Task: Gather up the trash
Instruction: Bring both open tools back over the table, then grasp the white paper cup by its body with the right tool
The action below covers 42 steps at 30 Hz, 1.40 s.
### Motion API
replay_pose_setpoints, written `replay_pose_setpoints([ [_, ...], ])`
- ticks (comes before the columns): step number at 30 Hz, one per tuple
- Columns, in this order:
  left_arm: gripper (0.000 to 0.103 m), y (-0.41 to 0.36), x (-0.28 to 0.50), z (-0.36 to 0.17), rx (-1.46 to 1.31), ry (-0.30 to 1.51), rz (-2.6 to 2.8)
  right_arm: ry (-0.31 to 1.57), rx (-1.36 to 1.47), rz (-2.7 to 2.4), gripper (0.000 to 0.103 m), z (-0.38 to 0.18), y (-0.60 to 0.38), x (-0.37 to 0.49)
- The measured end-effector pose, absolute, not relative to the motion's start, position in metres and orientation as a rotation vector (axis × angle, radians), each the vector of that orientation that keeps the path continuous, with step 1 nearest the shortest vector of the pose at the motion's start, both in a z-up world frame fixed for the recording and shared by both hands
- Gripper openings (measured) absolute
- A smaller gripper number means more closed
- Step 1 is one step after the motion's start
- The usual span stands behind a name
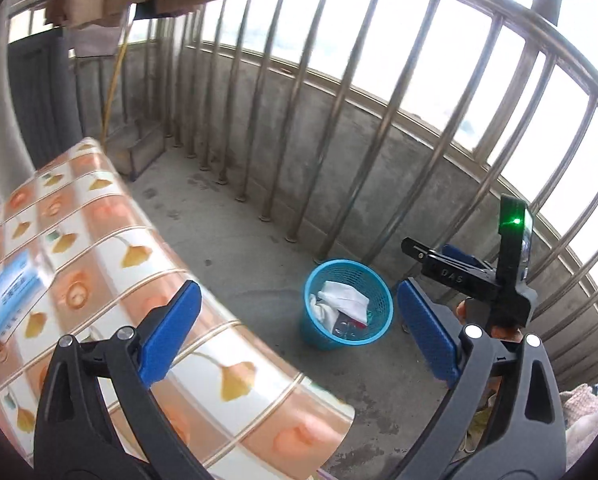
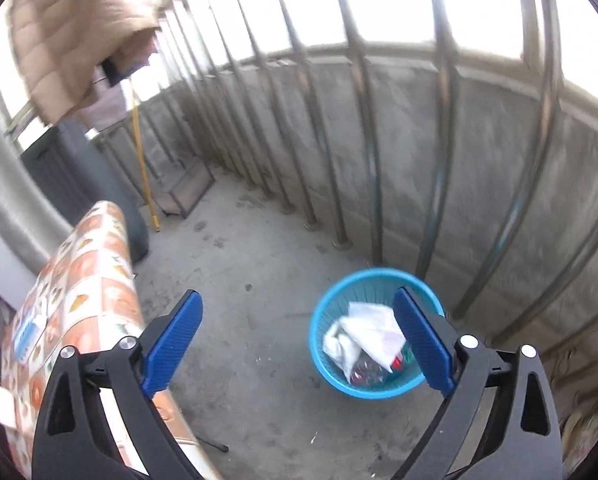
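Note:
A blue mesh waste basket (image 1: pixel 323 341) (image 2: pixel 379 393) stands on the concrete floor by the railing. In it lie crumpled white paper (image 1: pixel 343 297) (image 2: pixel 373 330), a clear plastic bottle (image 2: pixel 366 372) and something red. My left gripper (image 1: pixel 299 292) is open high above the floor, with nothing between its blue pads (image 1: pixel 171 332). My right gripper (image 2: pixel 297 296) is also open and empty, its right pad (image 2: pixel 423 344) overlapping the basket's rim in its own view. In the left wrist view the right tool's black body with a green light (image 1: pixel 513 240) shows at the right, held by a hand (image 1: pixel 463 309).
A table with a flower-patterned cover (image 1: pixel 99 240) (image 2: pixel 93 276) is at the left, and a blue and white packet (image 1: pixel 11 292) lies on it. Metal railing bars (image 1: pixel 331 128) and a low concrete wall (image 2: pixel 479 184) enclose the balcony. A beige quilted garment (image 2: pixel 71 36) hangs overhead; a yellow stick (image 2: pixel 143 168) leans at the back.

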<state>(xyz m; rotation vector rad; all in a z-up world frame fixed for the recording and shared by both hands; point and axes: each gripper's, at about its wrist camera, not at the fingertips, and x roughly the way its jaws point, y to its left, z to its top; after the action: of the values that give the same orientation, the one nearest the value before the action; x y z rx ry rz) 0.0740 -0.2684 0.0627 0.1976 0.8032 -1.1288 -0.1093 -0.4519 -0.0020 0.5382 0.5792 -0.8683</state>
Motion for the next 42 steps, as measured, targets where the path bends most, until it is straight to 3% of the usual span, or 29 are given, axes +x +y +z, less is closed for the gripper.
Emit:
replay_pose_setpoints([
  [10, 0.094, -0.077, 0.086, 0.08, 0.029, 0.657, -0.861, 0.617, 0.212, -0.595, 0.097, 0.048, -0.334, 0.01],
  [18, 0.094, 0.043, 0.088, 0.056, -0.026, 0.631, -0.633, 0.647, 0.265, -0.183, 0.097, 0.052, -0.256, 0.089],
  [25, 0.094, 0.108, 0.11, 0.024, -0.118, 0.688, -0.461, 0.799, 0.403, 0.159, 0.097, 0.043, -0.188, 0.164],
  [35, 0.094, 0.164, 0.14, -0.001, -0.186, 0.726, -0.277, 1.103, 0.65, 0.404, 0.096, -0.016, -0.092, 0.284],
  [40, 0.094, 0.183, 0.15, -0.007, -0.209, 0.74, -0.24, 1.198, 0.604, 0.403, 0.087, -0.045, -0.045, 0.319],
  [42, 0.094, 0.187, 0.152, -0.008, -0.211, 0.74, -0.232, 1.226, 0.597, 0.401, 0.078, -0.054, -0.034, 0.325],
])
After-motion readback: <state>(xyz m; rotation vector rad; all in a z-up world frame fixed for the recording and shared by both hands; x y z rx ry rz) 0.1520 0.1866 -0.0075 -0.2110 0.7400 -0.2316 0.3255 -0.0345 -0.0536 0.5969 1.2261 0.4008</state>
